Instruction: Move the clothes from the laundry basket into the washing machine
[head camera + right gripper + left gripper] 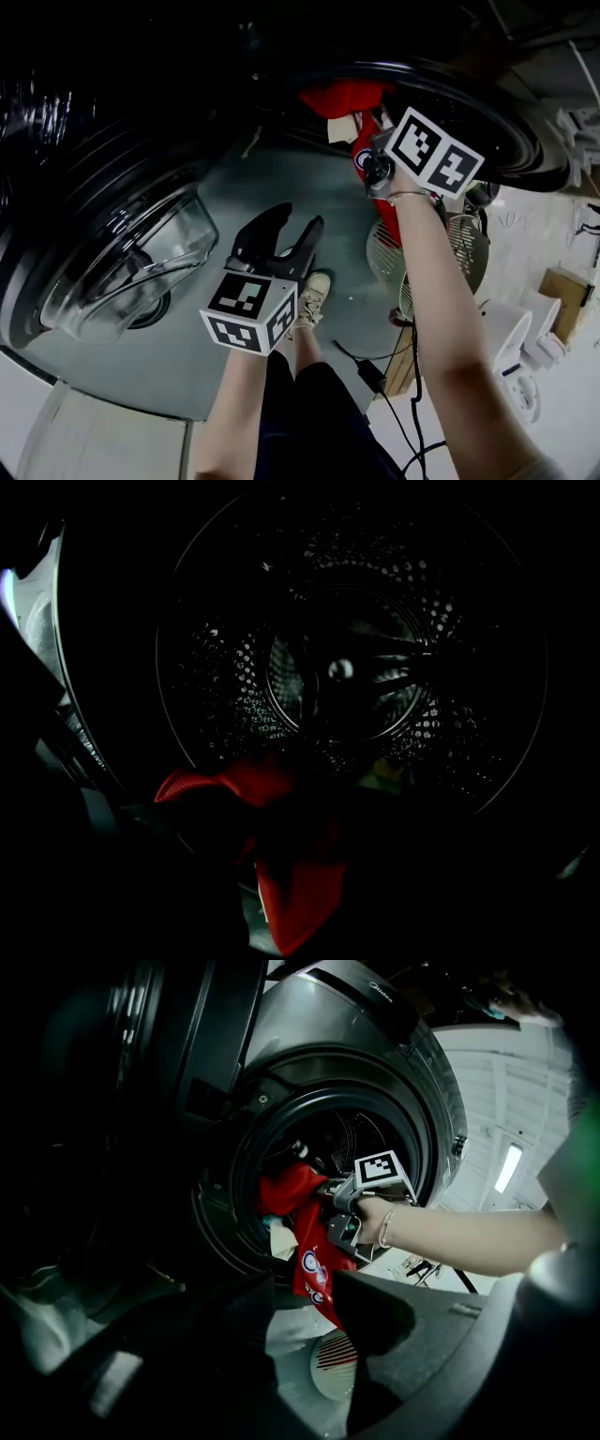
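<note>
One red garment (314, 1232) is partway into the washer (441, 1082). Its upper part is bunched over the lip of the round opening. Its printed lower end hangs outside, below the rim.

Progress, as a judgement: mid-task. This item is at the mouth but not yet inside the drum (356, 667), so it needs pushing deeper and letting go. A small greenish item (384, 775) shows in the drum behind the red, so prob. some laundry is already in. A round white slotted thing (441, 253) on the floor under the right arm may be the basket. Its contents can't be seen, so how much is left can't be told.

R gripper (326, 1200) is at the washer mouth, w/ the hand (375, 1221) and bare arm reaching in from the right. Its own view is v. dark. The jaws barely show, but red cloth lies right across the spot where they meet. From the other gripper's view the garment hangs from that jaw end. So the jaws read as clenched on the red garment.

L gripper (302, 217) hangs in the air in front of the open door (122, 272), aimed toward the washer. Its jaws are spread wide w/ nothing between them, touching nothing, and well apart from the garment.
</note>
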{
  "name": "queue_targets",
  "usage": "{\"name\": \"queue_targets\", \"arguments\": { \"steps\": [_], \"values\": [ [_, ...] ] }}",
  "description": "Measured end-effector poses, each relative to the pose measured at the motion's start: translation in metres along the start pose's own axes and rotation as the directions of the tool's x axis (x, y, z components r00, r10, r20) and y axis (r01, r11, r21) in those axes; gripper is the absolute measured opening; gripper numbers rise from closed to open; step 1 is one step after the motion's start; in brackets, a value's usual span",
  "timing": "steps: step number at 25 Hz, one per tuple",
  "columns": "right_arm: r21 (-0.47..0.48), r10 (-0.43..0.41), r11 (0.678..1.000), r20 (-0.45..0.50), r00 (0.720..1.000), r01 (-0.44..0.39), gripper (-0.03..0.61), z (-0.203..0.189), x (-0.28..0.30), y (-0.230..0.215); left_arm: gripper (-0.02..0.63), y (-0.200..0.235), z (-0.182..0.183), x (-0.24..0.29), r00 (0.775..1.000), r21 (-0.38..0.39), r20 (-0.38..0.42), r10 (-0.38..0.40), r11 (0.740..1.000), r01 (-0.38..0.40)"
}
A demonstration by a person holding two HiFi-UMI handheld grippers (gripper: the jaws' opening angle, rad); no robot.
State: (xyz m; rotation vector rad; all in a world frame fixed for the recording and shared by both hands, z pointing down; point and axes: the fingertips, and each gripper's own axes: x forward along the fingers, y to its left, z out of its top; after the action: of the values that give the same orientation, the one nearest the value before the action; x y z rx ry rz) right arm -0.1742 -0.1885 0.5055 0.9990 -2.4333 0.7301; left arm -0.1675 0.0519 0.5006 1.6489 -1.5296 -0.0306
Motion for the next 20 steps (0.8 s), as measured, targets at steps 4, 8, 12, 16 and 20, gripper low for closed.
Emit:
{"name": "queue_targets", "arguments": {
  "steps": [4,8,12,16,20],
  "values": [
    [-0.052,-0.022,0.998,-0.038,0.999,0.02,0.392,-0.011,-0.021,-0.007,0.189,-0.008,-0.003,0.002,0.999,0.011,-0.025,-0.021,1.0,0.022],
    [-0.072,-0.026,0.997,-0.091,0.996,0.02,0.458,-0.028,-0.047,-0.019,0.187,-0.012,-0.004,0.005,0.999,0.015,-0.039,-0.026,1.0,0.027],
    [-0.085,-0.077,0.994,-0.165,0.983,0.064,0.479,-0.06,-0.071,-0.044,0.186,-0.019,-0.002,0.009,0.998,0.027,-0.048,-0.038,0.999,0.039],
    [-0.164,-0.136,0.983,-0.303,0.943,0.089,0.566,-0.111,-0.081,-0.067,0.186,-0.023,-0.008,0.014,0.997,0.03,-0.061,-0.043,0.999,0.045],
    [-0.276,-0.203,0.957,-0.416,0.886,0.089,0.6,-0.147,-0.081,-0.085,0.186,-0.026,-0.014,0.019,0.996,0.024,-0.07,-0.048,0.998,0.05]
  ]
}}
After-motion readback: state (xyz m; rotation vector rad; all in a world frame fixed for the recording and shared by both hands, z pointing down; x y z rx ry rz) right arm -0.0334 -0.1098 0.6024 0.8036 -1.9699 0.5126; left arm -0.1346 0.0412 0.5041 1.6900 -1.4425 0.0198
